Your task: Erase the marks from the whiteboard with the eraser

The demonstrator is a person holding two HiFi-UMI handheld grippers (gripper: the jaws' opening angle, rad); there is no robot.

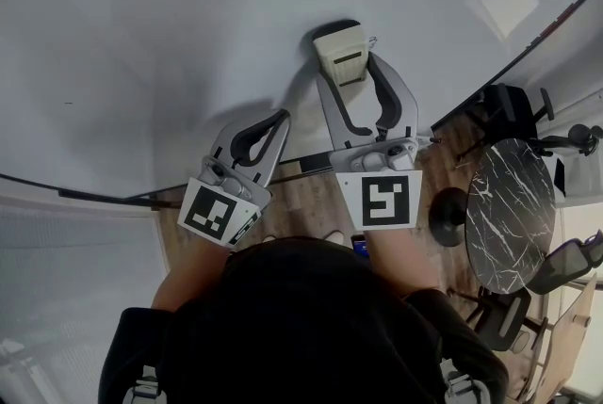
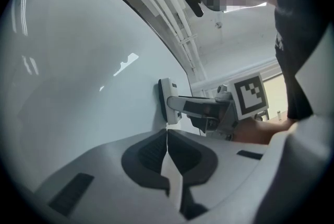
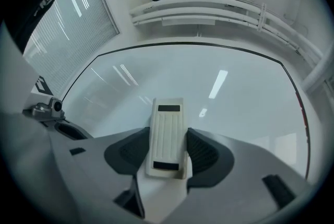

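Person's dark top (image 1: 301, 327) filled the bottom of the head view, bare forearms reaching fwd to both tools. Each tool carried a cube w/ square black-and-white markers: left one (image 1: 219, 214), right one (image 1: 382, 200).

Right gripper (image 1: 350, 77) was up against the whiteboard (image 1: 170, 35), jaws closed on the eraser (image 1: 341, 49). In the right gripper view the gripper (image 3: 167, 140) had its dark ribbed pads either side of the eraser (image 3: 167, 124), narrow gap, gripping the long sides. Eraser was cream, ribbed back facing cam, a dark strip at each end, its far face flat on the whiteboard (image 3: 235, 97). The left gripper view showed that side-on: eraser (image 2: 166, 100) touching the whiteboard (image 2: 78, 87), right gripper (image 2: 180, 104) reaching in from the rt.

Left gripper (image 1: 275, 122) sat lower and to the left of the right one, near the board's bottom edge, holding nothing. Its own view had the left gripper (image 2: 167, 137) w/ jaws pressed together, pads meeting along one seam, nothing between.

Board looked clean white w/ light reflections; one tiny dark speck (image 1: 68, 103) far left, too small to ID. Thin red line (image 3: 300, 108) ran by the board's rt edge.

Off to the rt in the head view: round marble-pattern table (image 1: 509, 204), dark chairs (image 1: 509, 105) near it, wood floor (image 1: 301, 200) below the board. Window blinds (image 3: 68, 24) showed left of the board in the right gripper view.
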